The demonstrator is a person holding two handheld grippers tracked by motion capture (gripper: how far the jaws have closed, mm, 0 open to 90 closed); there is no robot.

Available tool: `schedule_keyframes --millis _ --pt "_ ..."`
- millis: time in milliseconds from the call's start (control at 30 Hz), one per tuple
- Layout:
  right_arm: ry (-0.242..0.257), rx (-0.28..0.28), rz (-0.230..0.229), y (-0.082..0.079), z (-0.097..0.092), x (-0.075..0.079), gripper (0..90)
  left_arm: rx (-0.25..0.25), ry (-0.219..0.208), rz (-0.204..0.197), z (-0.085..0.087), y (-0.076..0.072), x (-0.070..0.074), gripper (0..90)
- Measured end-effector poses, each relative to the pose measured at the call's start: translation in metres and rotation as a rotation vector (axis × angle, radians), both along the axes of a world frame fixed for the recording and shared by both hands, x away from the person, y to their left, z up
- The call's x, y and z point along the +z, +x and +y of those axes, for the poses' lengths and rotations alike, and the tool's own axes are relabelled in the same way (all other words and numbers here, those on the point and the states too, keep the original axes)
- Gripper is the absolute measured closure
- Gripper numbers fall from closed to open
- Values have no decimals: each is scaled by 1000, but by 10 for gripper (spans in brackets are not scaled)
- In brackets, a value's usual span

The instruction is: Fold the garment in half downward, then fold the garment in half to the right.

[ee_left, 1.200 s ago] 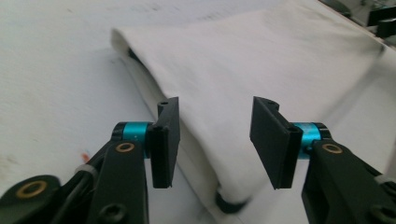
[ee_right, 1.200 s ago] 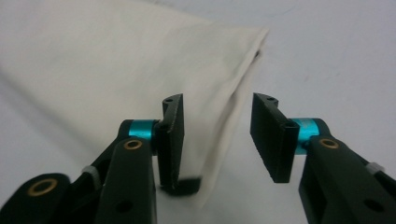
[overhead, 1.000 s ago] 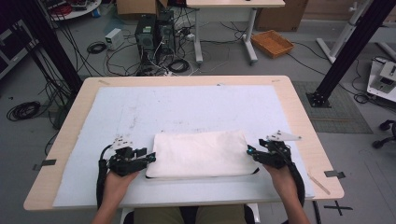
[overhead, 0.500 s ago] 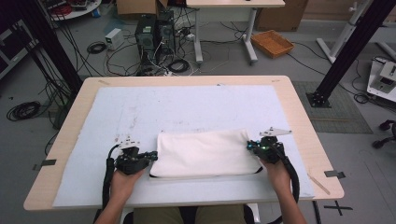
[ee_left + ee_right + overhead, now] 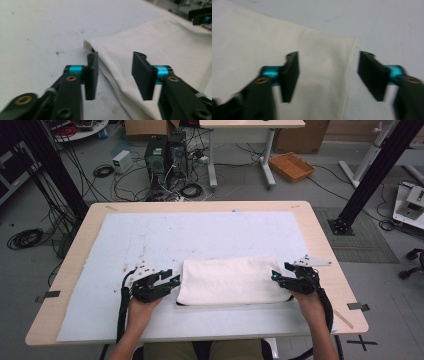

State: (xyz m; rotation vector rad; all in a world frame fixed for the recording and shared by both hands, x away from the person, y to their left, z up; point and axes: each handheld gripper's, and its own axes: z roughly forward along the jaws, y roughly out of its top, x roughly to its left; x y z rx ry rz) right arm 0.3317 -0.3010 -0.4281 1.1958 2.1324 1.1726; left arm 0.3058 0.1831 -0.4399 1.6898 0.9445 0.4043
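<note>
From above, I see the folded cream cloth [image 5: 232, 281] lying near the table's [image 5: 320, 227] front edge, open white mat [image 5: 200, 235] beyond. My left gripper [image 5: 115, 75] has just opened, straddling the cloth's soft layered edge. My right gripper [image 5: 328, 75] has too, over its corner.
</note>
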Motion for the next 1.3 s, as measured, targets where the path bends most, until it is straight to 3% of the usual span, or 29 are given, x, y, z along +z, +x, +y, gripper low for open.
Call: schedule_keyframes --millis 67,100,167,233,433,700,1000,1133,1200,1300 --pt "-3 27 -39 -6 -2 4 205 -7 9 -55 9 -1 2 403" --pt "7 54 -51 -8 -5 5 204 -19 10 -81 13 -1 2 399" --pt "20 87 -71 -13 -10 7 204 -40 9 -143 20 -2 2 309" --pt "25 106 -82 -17 -14 8 204 -25 36 -191 23 -4 3 282" --pt "18 106 -115 -26 -14 10 204 11 -3 -167 29 -7 4 275" --pt "3 100 -174 -31 -9 16 204 -1 -38 -164 31 -10 5 232" --pt "16 62 -159 -32 -13 12 203 -27 -32 -159 25 -12 6 232" --pt "12 54 -166 -32 -13 13 203 -41 -5 -131 19 -13 6 232" --pt "11 53 -160 -32 -12 13 203 -41 34 -98 15 -13 6 232" --pt "6 63 -160 -31 -11 11 203 -45 95 -16 8 -14 3 265"
